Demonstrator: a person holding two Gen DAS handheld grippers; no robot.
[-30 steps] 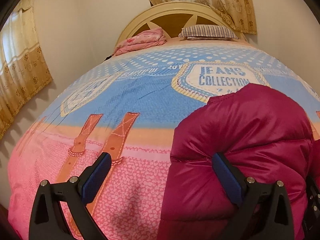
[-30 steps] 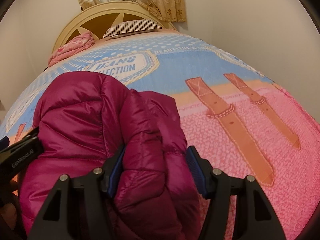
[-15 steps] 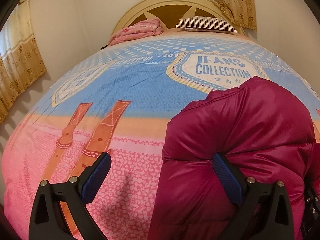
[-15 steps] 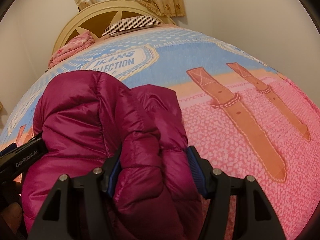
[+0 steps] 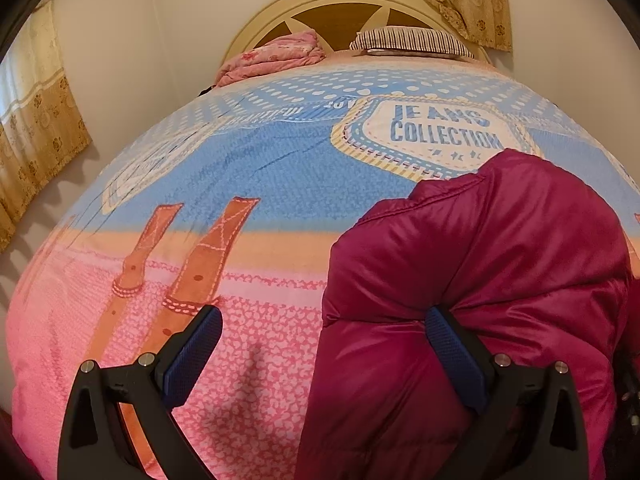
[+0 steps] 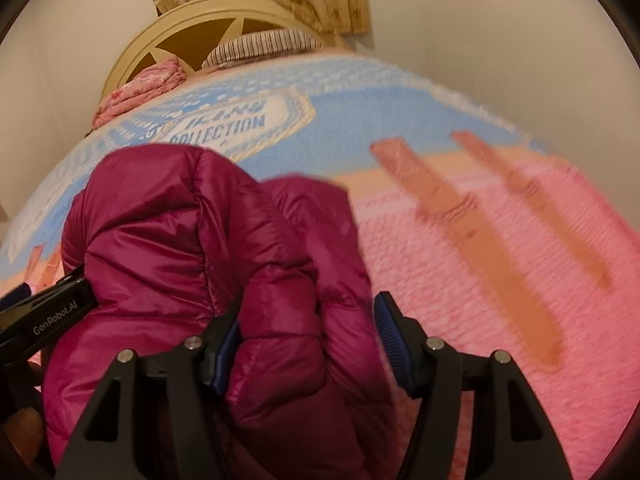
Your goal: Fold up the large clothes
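A magenta puffer jacket point(image 5: 500, 280) lies bundled on the patterned bedspread point(image 5: 260, 184) near the foot of the bed. My left gripper point(image 5: 323, 314) is open wide. Its right finger point(image 5: 452, 352) rests against the jacket's near side, and its left finger is over bare bedspread. In the right wrist view a thick fold of the jacket point(image 6: 288, 320) sits between the jaws of my right gripper point(image 6: 310, 312), which are opening. Its right pad point(image 6: 390, 336) stands just off the fabric. The left gripper point(image 6: 48, 316) shows at the left edge of that view.
At the head of the bed, a striped pillow point(image 5: 408, 40) and a folded pink blanket point(image 5: 272, 56) lie against the cream headboard point(image 5: 340, 0). Curtains point(image 5: 36, 120) hang at the left wall and behind the headboard. A hand point(image 6: 24, 436) shows at the bottom left.
The left wrist view has tipped down a little, so the headboard sits higher in frame. The right gripper's jaws have widened slightly around the jacket fold, and that view is now blurred.
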